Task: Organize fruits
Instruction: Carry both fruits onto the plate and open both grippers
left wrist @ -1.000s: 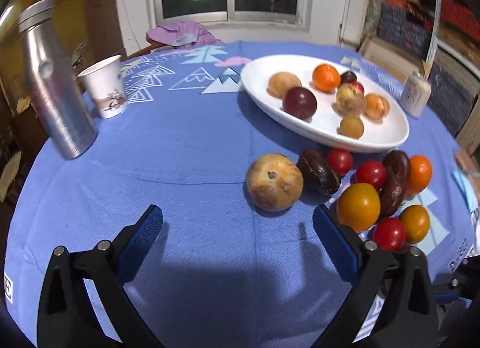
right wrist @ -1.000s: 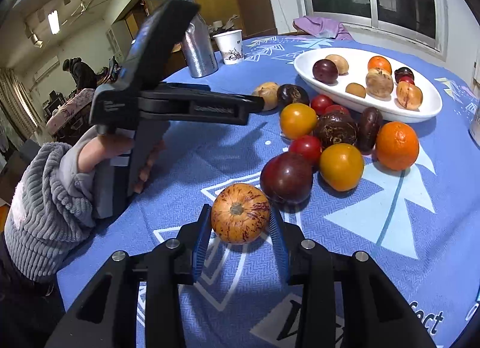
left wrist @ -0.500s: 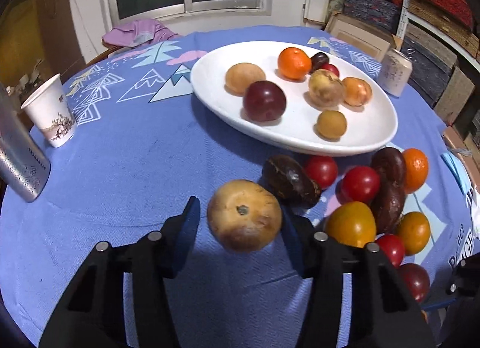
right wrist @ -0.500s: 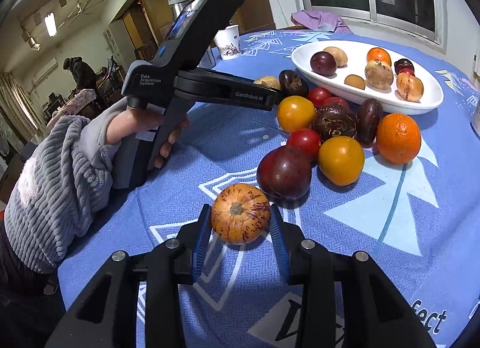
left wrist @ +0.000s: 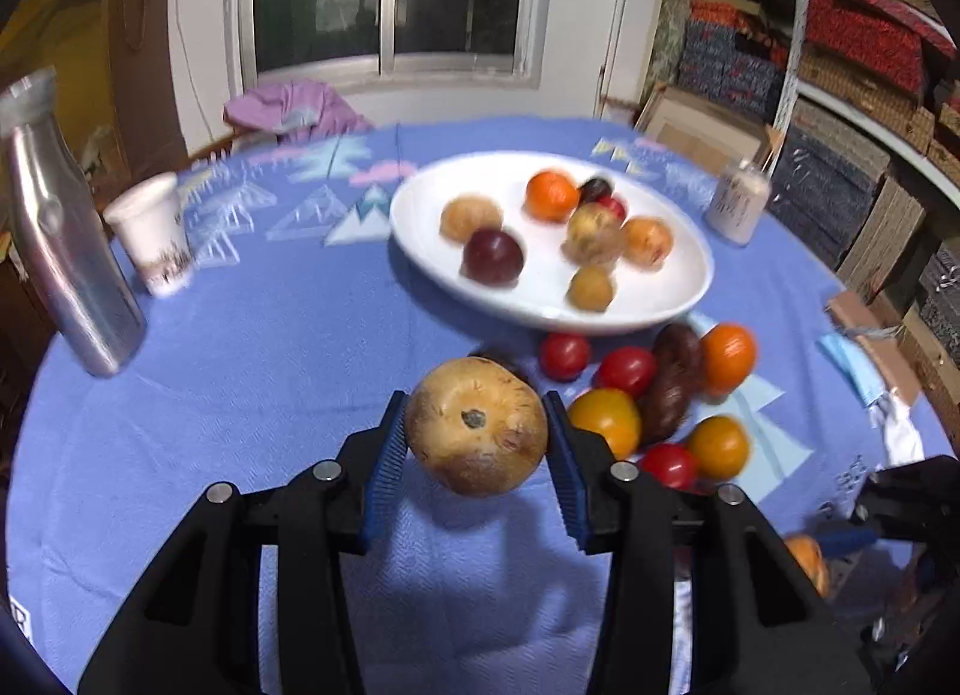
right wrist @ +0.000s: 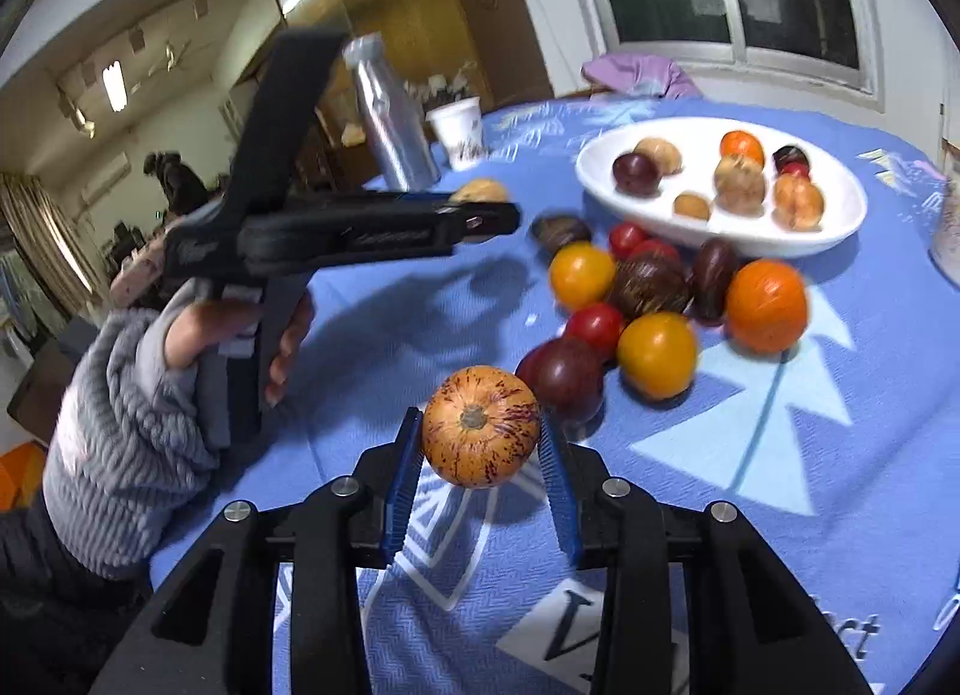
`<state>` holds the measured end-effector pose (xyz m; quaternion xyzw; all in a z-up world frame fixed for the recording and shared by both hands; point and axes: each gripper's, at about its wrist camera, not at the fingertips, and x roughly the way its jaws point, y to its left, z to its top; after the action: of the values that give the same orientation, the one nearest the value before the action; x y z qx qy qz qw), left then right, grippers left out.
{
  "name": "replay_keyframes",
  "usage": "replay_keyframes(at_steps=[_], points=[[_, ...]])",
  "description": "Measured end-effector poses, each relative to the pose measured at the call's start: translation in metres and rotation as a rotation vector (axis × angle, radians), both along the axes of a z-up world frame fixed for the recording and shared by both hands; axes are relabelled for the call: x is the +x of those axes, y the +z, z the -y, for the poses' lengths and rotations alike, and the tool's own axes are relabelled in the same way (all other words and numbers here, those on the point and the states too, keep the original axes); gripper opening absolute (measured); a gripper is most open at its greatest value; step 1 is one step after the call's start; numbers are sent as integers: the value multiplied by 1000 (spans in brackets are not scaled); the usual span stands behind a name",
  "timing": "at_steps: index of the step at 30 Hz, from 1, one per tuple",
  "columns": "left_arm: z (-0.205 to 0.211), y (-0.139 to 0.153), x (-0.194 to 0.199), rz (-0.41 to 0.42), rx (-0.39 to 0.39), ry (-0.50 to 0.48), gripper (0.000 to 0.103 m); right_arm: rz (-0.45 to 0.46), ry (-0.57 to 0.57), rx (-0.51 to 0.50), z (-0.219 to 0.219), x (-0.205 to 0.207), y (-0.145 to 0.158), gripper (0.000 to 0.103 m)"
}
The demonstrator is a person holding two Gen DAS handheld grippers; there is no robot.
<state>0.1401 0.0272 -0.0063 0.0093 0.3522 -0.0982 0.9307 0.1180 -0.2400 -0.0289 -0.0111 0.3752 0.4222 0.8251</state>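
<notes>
My left gripper (left wrist: 475,443) is shut on a tan round fruit (left wrist: 477,425) and holds it above the blue tablecloth. My right gripper (right wrist: 477,458) is shut on an orange fruit with purple speckles (right wrist: 480,434), lifted off the cloth. A white oval plate (left wrist: 660,311) at the back holds several fruits; it also shows in the right wrist view (right wrist: 834,233). A pile of loose tomatoes, oranges and dark fruits (left wrist: 654,401) lies in front of the plate. The left gripper also shows in the right wrist view (right wrist: 486,215), with the tan fruit (right wrist: 480,191).
A metal bottle (left wrist: 66,251) and a paper cup (left wrist: 153,236) stand at the left. A small jar (left wrist: 735,206) stands right of the plate. Pink cloth (left wrist: 294,110) lies at the table's far edge. Stacked boxes (left wrist: 840,95) fill the right wall.
My left gripper closed on the tan fruit and lifted it off the cloth. My right gripper, shut on the speckled fruit throughout, raised it from the table.
</notes>
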Motion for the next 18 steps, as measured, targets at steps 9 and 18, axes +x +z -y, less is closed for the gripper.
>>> replay_keyframes(at_steps=[9,18], points=[[44,109,24,182,5,-43,44,180,-290,100,53,84,109,39],[51,47,123,19,-66,11,44,121,-373,-11,28,176,71,39]])
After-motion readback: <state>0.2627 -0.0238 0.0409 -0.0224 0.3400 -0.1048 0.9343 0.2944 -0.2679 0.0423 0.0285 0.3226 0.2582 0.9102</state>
